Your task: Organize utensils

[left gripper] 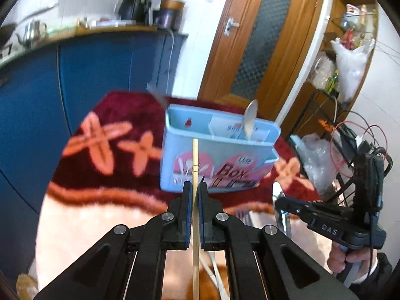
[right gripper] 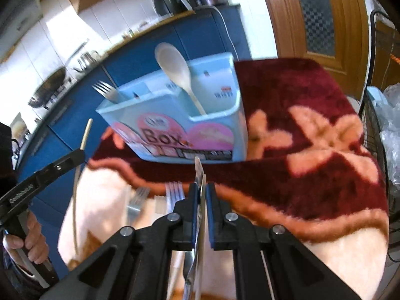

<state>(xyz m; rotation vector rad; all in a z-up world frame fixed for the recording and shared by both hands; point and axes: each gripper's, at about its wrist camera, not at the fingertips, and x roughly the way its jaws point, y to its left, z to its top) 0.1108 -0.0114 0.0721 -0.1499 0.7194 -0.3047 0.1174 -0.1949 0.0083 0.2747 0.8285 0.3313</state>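
carrying step: left gripper (left gripper: 195,187) clamped on chopstick (left gripper: 195,160), right gripper (right gripper: 203,190) clamped on metal utensil (right gripper: 199,172); next, drop into blue box (left gripper: 217,155) frame centre, by wooden spoon (left gripper: 250,120).

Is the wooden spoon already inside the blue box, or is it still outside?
Inside. The wooden spoon stands in the blue box, handle down in an end compartment, bowl above the rim and leaning. The left wrist view also shows it in the box.
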